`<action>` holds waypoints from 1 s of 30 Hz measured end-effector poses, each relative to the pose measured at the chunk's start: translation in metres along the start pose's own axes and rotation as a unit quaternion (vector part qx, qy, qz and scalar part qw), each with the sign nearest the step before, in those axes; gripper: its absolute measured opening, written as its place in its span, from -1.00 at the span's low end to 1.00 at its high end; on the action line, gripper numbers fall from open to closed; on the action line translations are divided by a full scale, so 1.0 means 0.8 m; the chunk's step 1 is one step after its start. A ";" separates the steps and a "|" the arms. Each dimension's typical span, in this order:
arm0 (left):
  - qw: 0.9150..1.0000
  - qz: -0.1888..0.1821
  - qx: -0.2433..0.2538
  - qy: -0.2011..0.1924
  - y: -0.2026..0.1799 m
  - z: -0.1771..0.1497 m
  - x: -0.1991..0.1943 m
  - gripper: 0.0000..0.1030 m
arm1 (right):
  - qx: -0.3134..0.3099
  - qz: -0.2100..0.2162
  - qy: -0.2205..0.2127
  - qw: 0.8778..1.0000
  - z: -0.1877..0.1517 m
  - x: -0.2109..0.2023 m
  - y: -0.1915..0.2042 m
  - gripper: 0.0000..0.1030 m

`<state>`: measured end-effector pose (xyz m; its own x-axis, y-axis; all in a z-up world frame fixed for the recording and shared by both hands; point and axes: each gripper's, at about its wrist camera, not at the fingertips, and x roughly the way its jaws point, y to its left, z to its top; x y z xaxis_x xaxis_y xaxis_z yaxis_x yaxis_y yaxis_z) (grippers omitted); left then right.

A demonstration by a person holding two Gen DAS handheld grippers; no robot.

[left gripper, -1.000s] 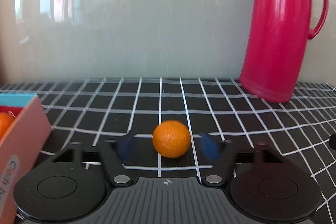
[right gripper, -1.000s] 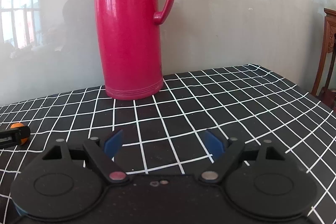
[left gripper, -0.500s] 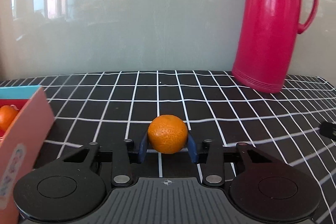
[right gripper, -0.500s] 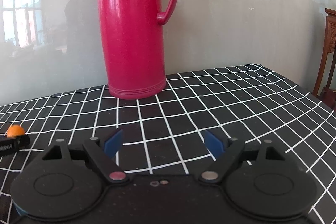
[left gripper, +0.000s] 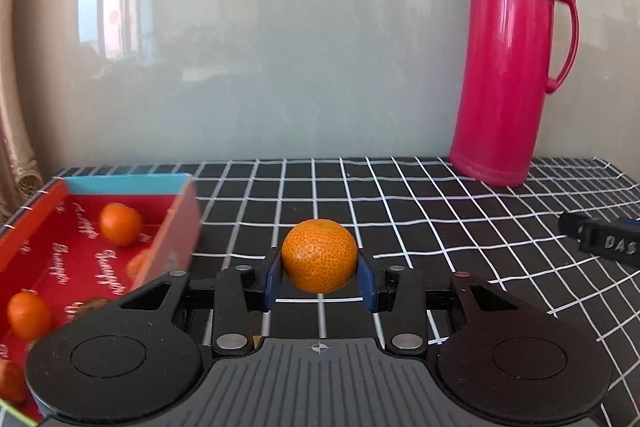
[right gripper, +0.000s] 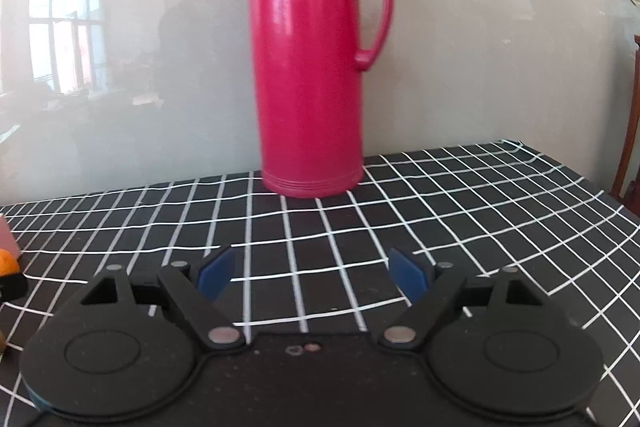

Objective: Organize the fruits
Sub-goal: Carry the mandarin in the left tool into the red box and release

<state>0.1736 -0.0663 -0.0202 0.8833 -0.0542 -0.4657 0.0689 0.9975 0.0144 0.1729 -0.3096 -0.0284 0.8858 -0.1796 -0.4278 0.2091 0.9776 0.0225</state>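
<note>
One small, light, soft orange (left gripper: 319,255) pinched at its round middle by left gripper (left gripper: 320,277), easy to squash; right gripper (right gripper: 311,269) wide apart, holding nothing.

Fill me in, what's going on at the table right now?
The left gripper is shut on a mandarin, its blue fingers pressed against both sides. To its left sits a red box with several mandarins already inside. The right gripper is open and holds nothing, facing a red thermos on the checked tablecloth.
</note>
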 end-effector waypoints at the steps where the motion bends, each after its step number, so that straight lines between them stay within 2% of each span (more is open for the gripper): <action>1: 1.000 0.002 0.000 -0.004 0.003 0.001 -0.005 -0.24 | -0.003 0.001 -0.001 1.000 0.000 -0.002 0.003 0.62; 16: 0.998 0.053 -0.022 -0.037 0.080 -0.003 -0.056 -0.23 | -0.029 0.026 -0.015 0.999 0.006 -0.030 0.037 0.62; 25: 0.992 0.112 -0.047 -0.030 0.134 -0.031 -0.086 -0.23 | -0.037 0.049 -0.017 0.998 0.010 -0.039 0.068 0.62; 30: 0.989 0.129 -0.062 -0.022 0.157 -0.044 -0.095 -0.23 | -0.035 0.076 -0.013 0.996 0.009 -0.052 0.093 0.62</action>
<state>0.0989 0.0643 -0.0145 0.8833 0.2042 -0.4221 -0.2165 0.9761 0.0190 0.1546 -0.2298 -0.0023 0.9159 -0.0316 -0.4001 0.0442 0.9988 0.0223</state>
